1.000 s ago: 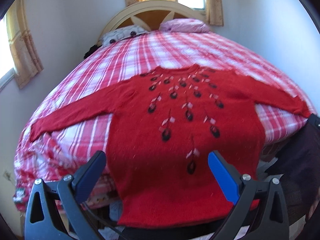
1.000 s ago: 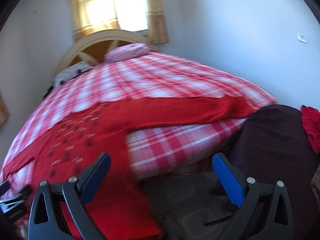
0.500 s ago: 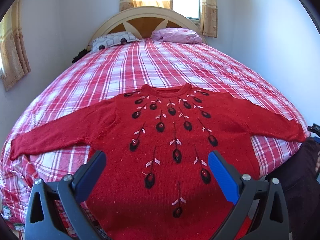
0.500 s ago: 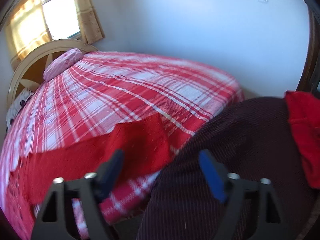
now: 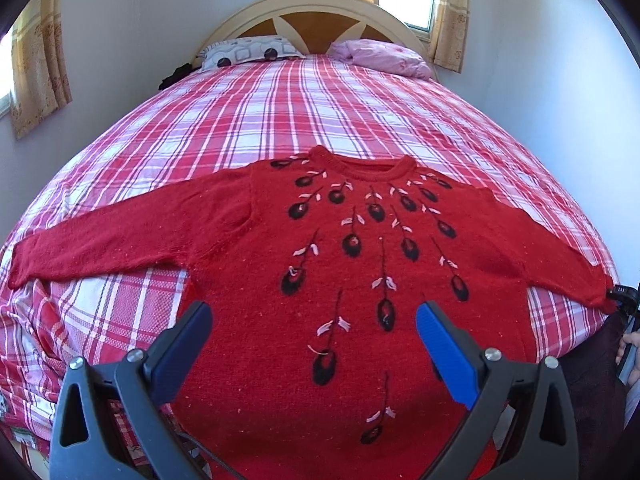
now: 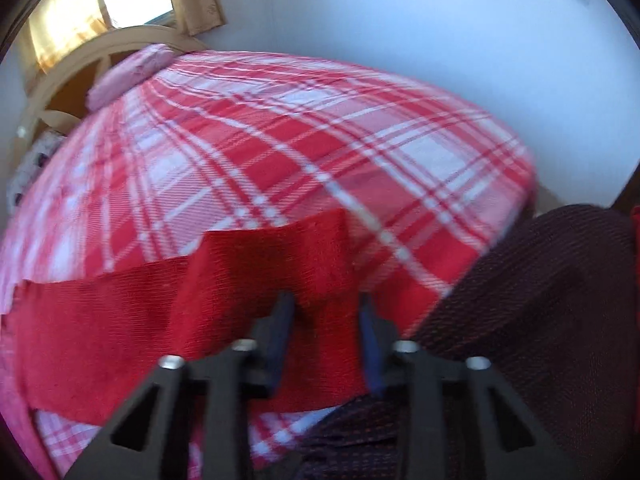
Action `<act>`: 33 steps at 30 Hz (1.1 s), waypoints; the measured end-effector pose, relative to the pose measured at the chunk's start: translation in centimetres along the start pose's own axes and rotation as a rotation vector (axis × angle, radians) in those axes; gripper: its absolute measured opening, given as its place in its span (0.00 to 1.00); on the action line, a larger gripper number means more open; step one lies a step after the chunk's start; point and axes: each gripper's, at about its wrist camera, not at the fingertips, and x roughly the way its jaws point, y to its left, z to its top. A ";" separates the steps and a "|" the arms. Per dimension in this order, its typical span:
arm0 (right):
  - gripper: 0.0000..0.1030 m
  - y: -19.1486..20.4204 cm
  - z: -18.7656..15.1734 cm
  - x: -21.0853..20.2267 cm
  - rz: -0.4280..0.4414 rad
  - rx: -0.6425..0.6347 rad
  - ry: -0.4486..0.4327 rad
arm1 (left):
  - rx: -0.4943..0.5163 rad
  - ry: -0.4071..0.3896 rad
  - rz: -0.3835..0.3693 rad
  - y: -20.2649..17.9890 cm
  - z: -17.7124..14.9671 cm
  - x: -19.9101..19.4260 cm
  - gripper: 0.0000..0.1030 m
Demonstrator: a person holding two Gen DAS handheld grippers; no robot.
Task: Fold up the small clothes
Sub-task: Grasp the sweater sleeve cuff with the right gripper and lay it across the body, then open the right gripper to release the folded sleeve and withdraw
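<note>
Red knit sweater (image 5: 360,280) lay spread flat, front up, on plaid bedspread (image 5: 280,112), hem hanging toward near edge of bed, both sleeves stretched out sideways. Nearest in left wrist view, left gripper (image 5: 314,328) hovered above lower front of sweater, jaws spread wide, nothing between them. Black embroidered buds on thin stems fanned down from round neckline. Nearest in right wrist view, right gripper (image 6: 326,336) sat at cuff end of right sleeve (image 6: 256,280), jaws drawn partway in with red knit lying between them; blurred, so could not tell whether fingers actually pinched fabric. Dark maroon textured cloth (image 6: 540,300) bulked just beside that gripper at bed's near corner. Farther off, patterned pillow (image 5: 250,50) and pink pillow (image 5: 380,56) rested against arched headboard (image 5: 320,12). Beyond, tan curtains (image 5: 448,12) framed bright window.
</note>
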 end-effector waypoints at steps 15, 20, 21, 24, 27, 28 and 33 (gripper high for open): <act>0.08 18.3 -0.3 -14.8 0.389 -0.209 -0.127 | -0.061 -0.074 0.076 5.9 0.0 -1.4 1.00; 0.08 31.2 -3.0 -15.6 0.677 -0.320 -0.007 | -0.085 -0.090 0.118 8.5 -0.2 -2.0 1.00; 0.08 34.1 -4.0 -15.4 0.728 -0.339 0.021 | -0.089 -0.098 0.139 9.2 -0.2 -2.3 1.00; 0.08 41.8 -7.9 -14.7 0.822 -0.418 0.056 | -0.121 -0.115 0.185 11.4 0.0 -3.0 1.00; 0.08 48.5 -12.4 -12.5 0.908 -0.461 0.154 | -0.163 -0.123 0.224 13.8 0.1 -3.6 1.00; 0.08 49.9 -13.5 -12.2 0.906 -0.484 0.158 | -0.173 -0.124 0.237 14.4 0.0 -3.7 1.00; 0.08 56.6 -19.9 -8.0 0.870 -0.572 0.233 | -0.225 -0.122 0.290 17.2 -0.4 -3.8 1.00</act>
